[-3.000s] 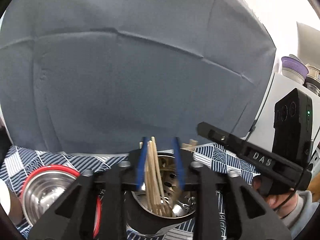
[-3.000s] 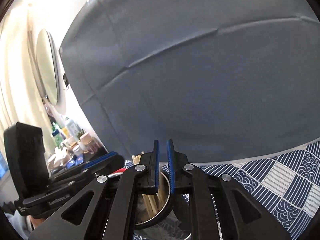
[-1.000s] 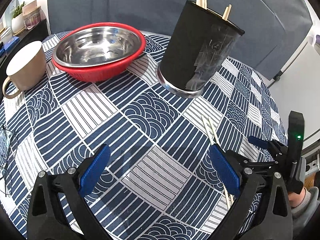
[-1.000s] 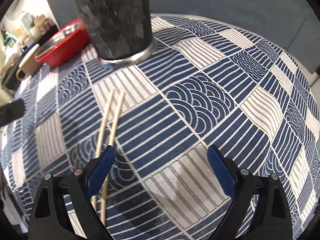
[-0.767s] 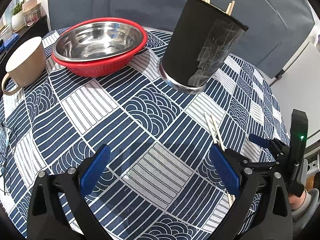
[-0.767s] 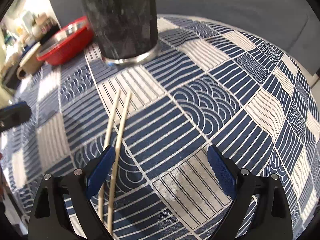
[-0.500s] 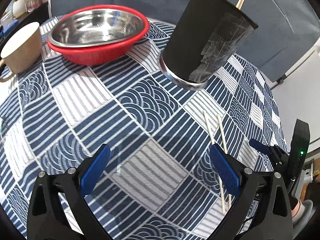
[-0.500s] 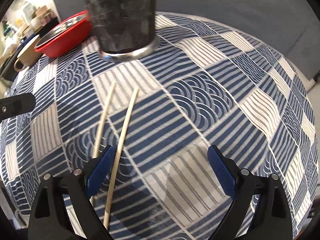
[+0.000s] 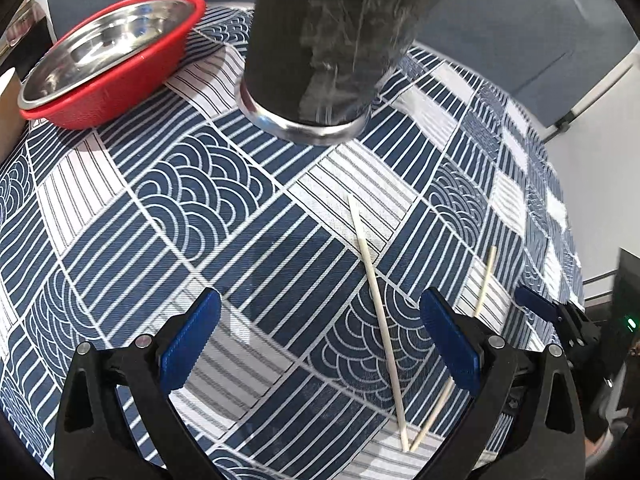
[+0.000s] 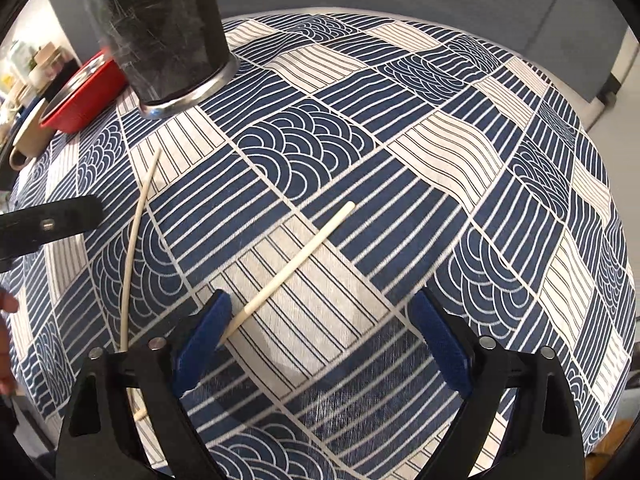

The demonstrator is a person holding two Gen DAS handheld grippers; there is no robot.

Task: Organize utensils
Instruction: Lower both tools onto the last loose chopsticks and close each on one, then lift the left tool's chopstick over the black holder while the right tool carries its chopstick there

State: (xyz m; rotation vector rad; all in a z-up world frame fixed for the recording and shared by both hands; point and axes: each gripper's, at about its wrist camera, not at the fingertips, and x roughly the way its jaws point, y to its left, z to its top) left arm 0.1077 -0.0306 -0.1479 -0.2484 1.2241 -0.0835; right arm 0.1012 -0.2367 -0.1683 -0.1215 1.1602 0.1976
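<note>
While both claws hang above it, the desk (image 9: 168, 200) fills each view, draped in a navy and white cloth of stripes and wave arcs. At its far side stands a tall dark utensil holder (image 9: 332, 40) with a metal base ring, upright on the cloth. Just beside it to the left sits a red bowl (image 9: 116, 80) with a steel bowl (image 9: 108, 46) nested inside, and the right wrist view shows a beige mug (image 10: 30, 140) beyond that.

The left claw (image 9: 320, 340) has its blue pads spread wide with nothing pressed between them. The right claw (image 10: 320, 344) is likewise apart, its jaws closing, and its pads press on nothing.

Two loose chopsticks lie flat on the cloth, well apart from the holder. The first chopstick (image 9: 378, 316) runs lengthwise between the left claw's pads, nearer the right one. The second chopstick (image 10: 296, 266) lies diagonally, its thin tip at the right claw's left pad. Their near ends meet in a narrow V in the left wrist view.
</note>
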